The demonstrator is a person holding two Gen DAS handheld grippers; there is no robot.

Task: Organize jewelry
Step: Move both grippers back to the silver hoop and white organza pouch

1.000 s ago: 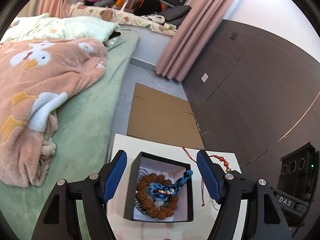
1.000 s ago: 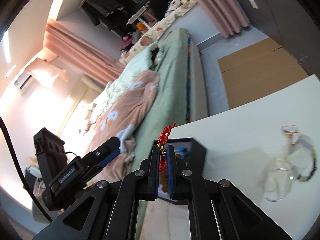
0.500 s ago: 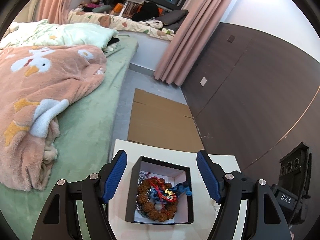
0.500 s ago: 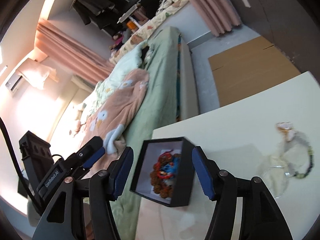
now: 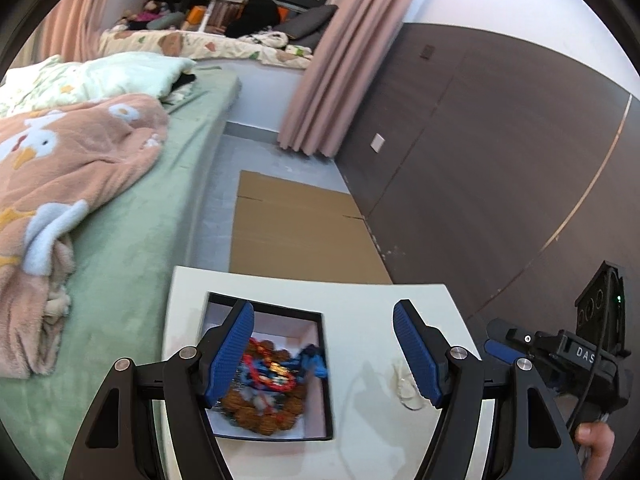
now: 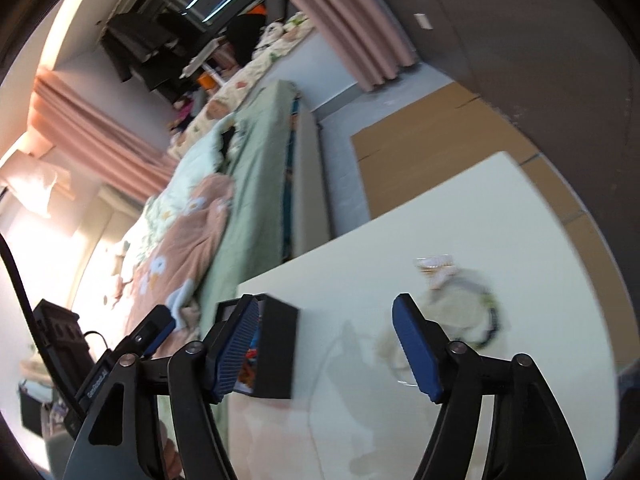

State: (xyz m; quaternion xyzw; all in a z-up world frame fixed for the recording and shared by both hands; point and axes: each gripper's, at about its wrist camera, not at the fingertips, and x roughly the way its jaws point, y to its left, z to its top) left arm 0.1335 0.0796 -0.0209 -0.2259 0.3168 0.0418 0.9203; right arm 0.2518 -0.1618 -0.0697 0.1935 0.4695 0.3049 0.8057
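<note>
Jewelry sits piled in a square black box with a white lining [image 5: 324, 364] at the left edge of the white tabletop [image 5: 360, 300]: a brown bead bracelet [image 5: 264, 416] under a red cord piece [image 5: 276, 376] and a blue braided piece [image 5: 314, 360]. Left gripper [image 5: 323, 354] hovers over the box with blue-padded jaws spread wide and empty; right gripper [image 6: 324, 348] has just been opening, jaws now wide with nothing between them. Pale bracelets with a dark beaded strand [image 6: 464, 312], blurred, lie loose on the tabletop well right of the box.
</note>
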